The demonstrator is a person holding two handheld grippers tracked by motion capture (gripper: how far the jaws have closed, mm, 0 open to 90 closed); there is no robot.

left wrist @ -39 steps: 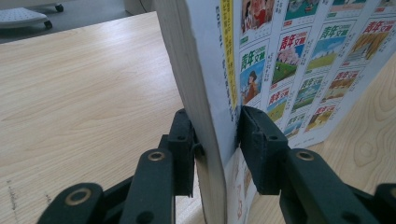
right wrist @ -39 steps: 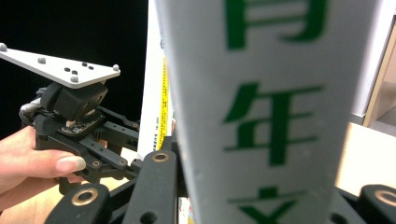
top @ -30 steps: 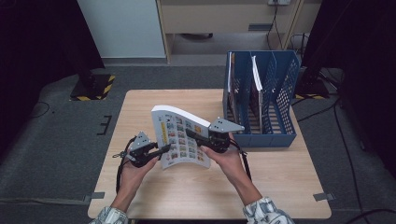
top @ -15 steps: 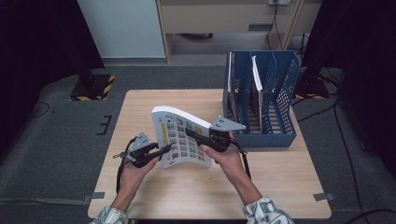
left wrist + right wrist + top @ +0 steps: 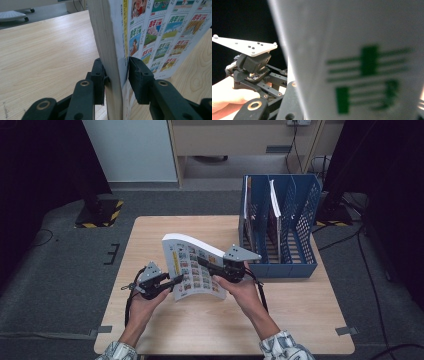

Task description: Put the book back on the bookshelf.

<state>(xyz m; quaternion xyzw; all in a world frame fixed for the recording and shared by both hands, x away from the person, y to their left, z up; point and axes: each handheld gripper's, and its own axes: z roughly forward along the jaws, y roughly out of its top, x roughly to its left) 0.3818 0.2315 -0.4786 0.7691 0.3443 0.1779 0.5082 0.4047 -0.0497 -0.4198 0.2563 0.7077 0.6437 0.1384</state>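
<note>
Left gripper [image 5: 116,72]: jaws closed on the lower corner of a thick book [image 5: 110,37], one pad on the page-edge side, the other pad on the printed cover. The left gripper view shows the white page block running up between the two black jaws, with the cover of small coloured picture tiles and red characters to the right of it.

Right gripper [image 5: 206,262]: in the high view it clamps the book [image 5: 192,270] at its right edge, jaws pointing left across the cover. In the right gripper view the book [image 5: 362,62] sits very close and blurred, pale with green markings, over the black jaw base at the bottom; the pads themselves are hidden there. The left gripper [image 5: 274,77] with its grey three-cornered plate and the person's hand show at the left of that view.

Book position: held between both grippers, raised off the table [image 5: 165,227] at its far end, cover facing the camera, the sheet bowed so the top edge curves over. Lower edge near the tabletop; contact cannot be told.

Surroundings: blue file rack [image 5: 300,227] on the right side of the table, just beyond the right gripper, with two upright items in its left compartments. Dark floor around the table
</note>
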